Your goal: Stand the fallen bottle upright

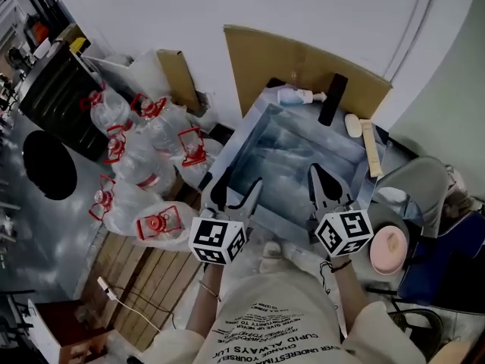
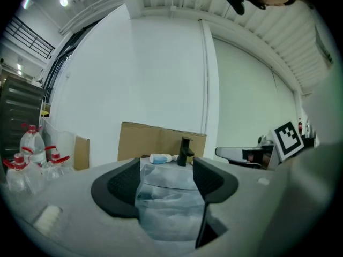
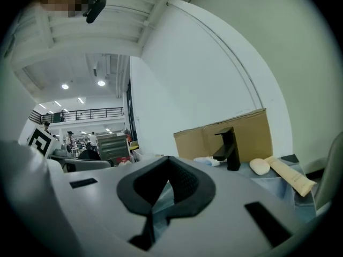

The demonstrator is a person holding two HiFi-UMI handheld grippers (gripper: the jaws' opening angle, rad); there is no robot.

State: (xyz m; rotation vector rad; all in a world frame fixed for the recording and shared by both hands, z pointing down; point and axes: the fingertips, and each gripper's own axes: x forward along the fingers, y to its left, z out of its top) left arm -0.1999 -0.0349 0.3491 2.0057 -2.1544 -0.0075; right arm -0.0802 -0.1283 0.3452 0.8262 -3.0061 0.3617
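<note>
A small white bottle with a blue band (image 1: 299,95) lies on its side on the sink's back ledge, just left of the black faucet (image 1: 332,99). Both grippers hover at the near edge of the sink (image 1: 254,123), far short of the bottle. My left gripper (image 1: 236,188) is open with nothing between its fingers; the left gripper view shows the bottle (image 2: 159,158) beyond the jaws (image 2: 166,181). My right gripper (image 1: 322,182) is shut and empty, its pads meeting at the tip (image 3: 169,160). The right gripper view shows the bottle (image 3: 206,160) beside the faucet (image 3: 229,149).
Plastic film lines the basin (image 1: 295,158). A soap bar (image 1: 353,124) and a beige tube (image 1: 370,149) lie on the right ledge. Cardboard (image 1: 303,63) leans against the wall behind. Several water jugs (image 1: 144,158) crowd the floor at left; a grey chair (image 1: 413,184) stands at right.
</note>
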